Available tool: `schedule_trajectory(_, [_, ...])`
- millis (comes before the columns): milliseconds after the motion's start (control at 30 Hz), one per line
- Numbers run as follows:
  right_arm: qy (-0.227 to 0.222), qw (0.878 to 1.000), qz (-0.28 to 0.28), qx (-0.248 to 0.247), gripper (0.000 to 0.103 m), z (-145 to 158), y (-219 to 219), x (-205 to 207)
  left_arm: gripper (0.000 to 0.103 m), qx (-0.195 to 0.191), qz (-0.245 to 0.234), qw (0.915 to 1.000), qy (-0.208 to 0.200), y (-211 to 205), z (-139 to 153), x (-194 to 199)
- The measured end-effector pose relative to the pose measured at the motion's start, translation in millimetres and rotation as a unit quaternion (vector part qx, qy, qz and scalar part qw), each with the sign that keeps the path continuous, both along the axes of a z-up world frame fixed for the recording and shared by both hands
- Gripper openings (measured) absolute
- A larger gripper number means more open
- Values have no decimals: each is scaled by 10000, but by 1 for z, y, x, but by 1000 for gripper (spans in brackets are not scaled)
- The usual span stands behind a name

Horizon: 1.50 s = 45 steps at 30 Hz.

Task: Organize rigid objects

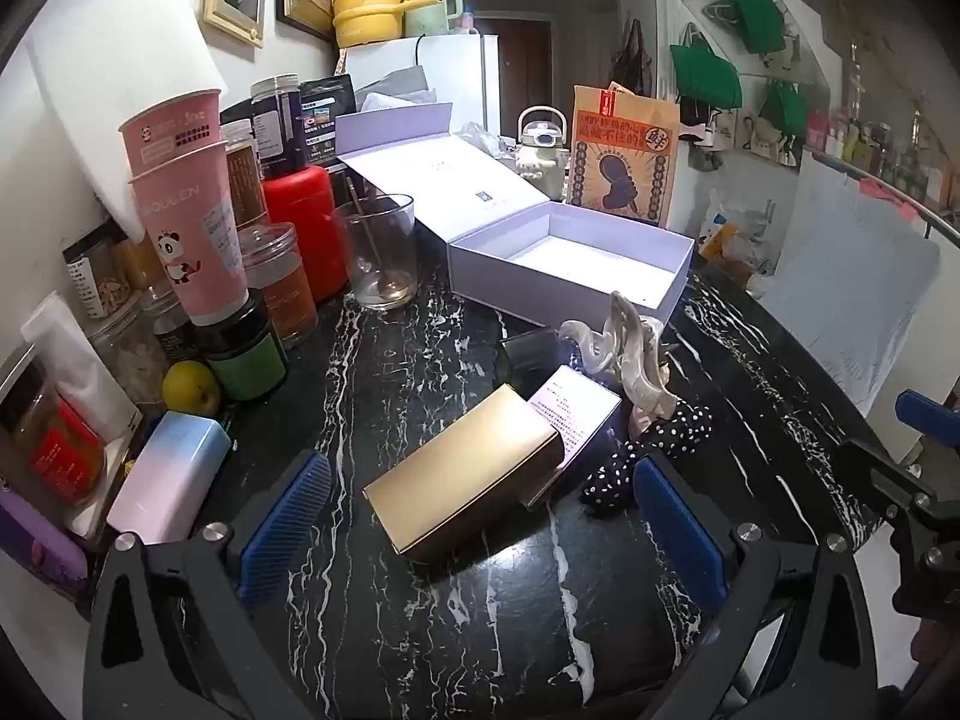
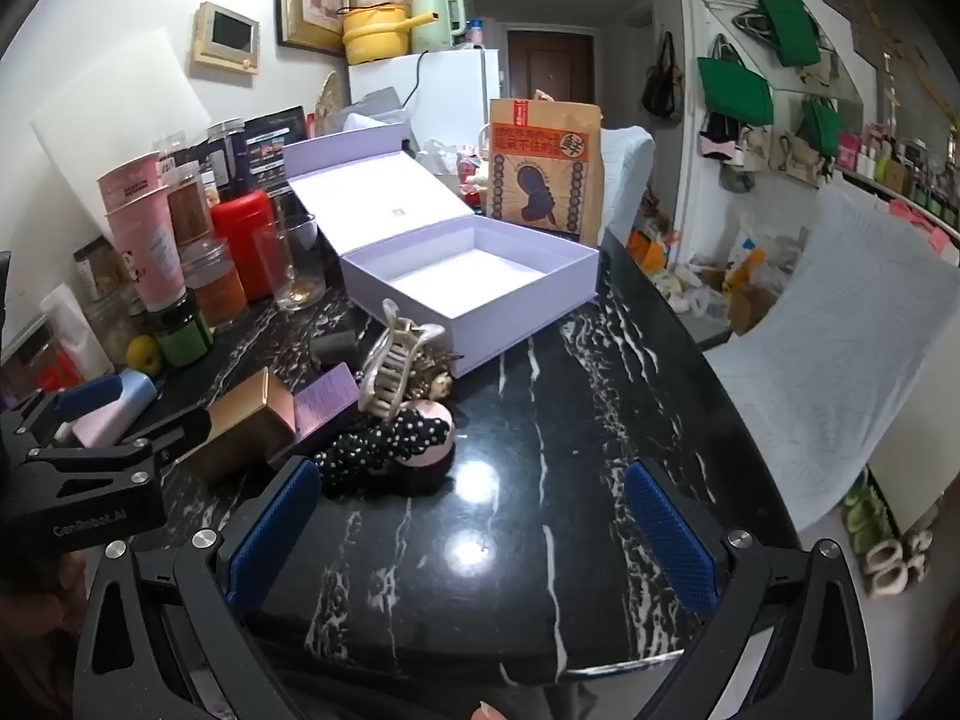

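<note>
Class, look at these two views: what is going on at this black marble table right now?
A person holds two sets of tongs over the black marble table, both open and holding nothing. The left tongs straddle a gold rectangular box. The right tongs hover over bare tabletop beside a black polka-dot fabric piece and a cream hair claw clip. The open lilac gift box behind is empty, so nothing has been packed yet.
</note>
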State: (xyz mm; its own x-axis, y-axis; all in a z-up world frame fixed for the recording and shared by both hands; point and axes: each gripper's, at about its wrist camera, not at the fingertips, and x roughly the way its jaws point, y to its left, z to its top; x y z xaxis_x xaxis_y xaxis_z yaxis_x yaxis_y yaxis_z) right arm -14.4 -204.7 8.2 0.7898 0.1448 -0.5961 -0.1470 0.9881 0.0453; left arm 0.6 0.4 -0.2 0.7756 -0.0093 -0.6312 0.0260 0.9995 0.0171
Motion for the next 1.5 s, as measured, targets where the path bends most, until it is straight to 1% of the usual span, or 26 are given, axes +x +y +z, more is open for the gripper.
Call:
schedule_trajectory(167, [-3, 10000, -3, -22, 103, 0, 0, 0, 103, 71, 18, 10000, -44, -2, 0, 4])
schedule_trajectory(200, [-3, 10000, -1, -30, 103, 0, 1, 0, 103, 54, 11, 9999, -105, -6, 1, -2])
schedule_trajectory(300, [17, 10000, 4, 19, 103, 1, -1, 1, 103, 85, 18, 9999, -134, -10, 1, -1])
schedule_trajectory(367, [19, 10000, 7, 17, 103, 1, -1, 1, 103, -4, -29, 9998, -196, -1, 3, -5])
schedule_trajectory(600, [21, 10000, 14, 7, 103, 0, 1, -1, 103, -36, -75, 9999, -127, 3, 7, -5])
schedule_trajectory(1500, [33, 10000, 11, -3, 103, 0, 4, 1, 103, -2, -148, 9998, -130, 0, 6, -8])
